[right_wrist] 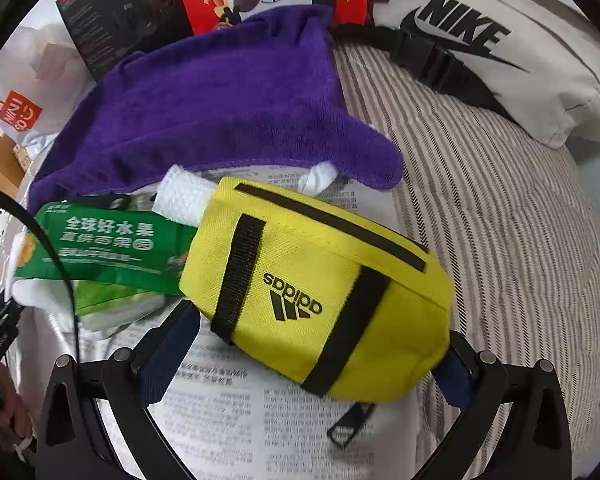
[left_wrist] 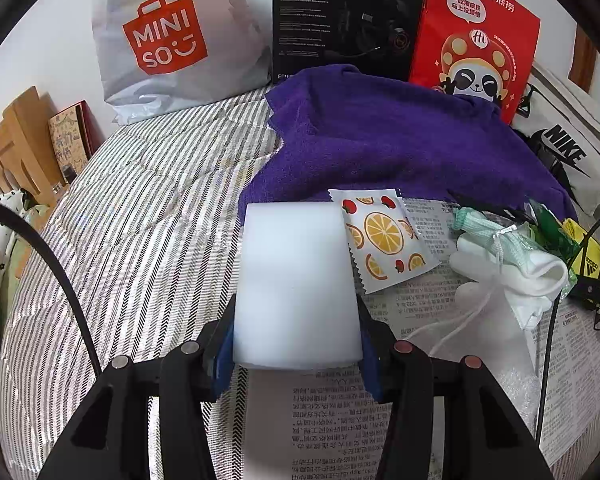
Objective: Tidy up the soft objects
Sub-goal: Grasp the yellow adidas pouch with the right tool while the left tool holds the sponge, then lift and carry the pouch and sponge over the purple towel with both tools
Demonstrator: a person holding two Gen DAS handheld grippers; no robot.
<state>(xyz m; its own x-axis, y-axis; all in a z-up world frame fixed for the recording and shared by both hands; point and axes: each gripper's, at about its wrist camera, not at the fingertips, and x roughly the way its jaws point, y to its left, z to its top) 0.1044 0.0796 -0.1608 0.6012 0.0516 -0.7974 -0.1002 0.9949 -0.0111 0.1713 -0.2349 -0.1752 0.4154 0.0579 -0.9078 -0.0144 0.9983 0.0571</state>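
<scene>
Left gripper [left_wrist: 296, 354]: jaws pinching sponge [left_wrist: 296, 280], frame centre. Right gripper [right_wrist: 304, 360]: jaws spread around yellow pouch [right_wrist: 320, 292]. Step: sorting, mid-carry. Next: sponge set-down, probably; pouch clamping.

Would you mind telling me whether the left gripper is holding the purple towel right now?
No, the left gripper is clamped on a white foam block, while the purple towel lies beyond it on the bed.

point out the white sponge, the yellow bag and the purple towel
white sponge [left_wrist: 296, 280], left wrist view, middle of its top face
yellow bag [right_wrist: 320, 280], right wrist view, front panel above the logo
purple towel [left_wrist: 400, 136], left wrist view, middle of the cloth
</scene>
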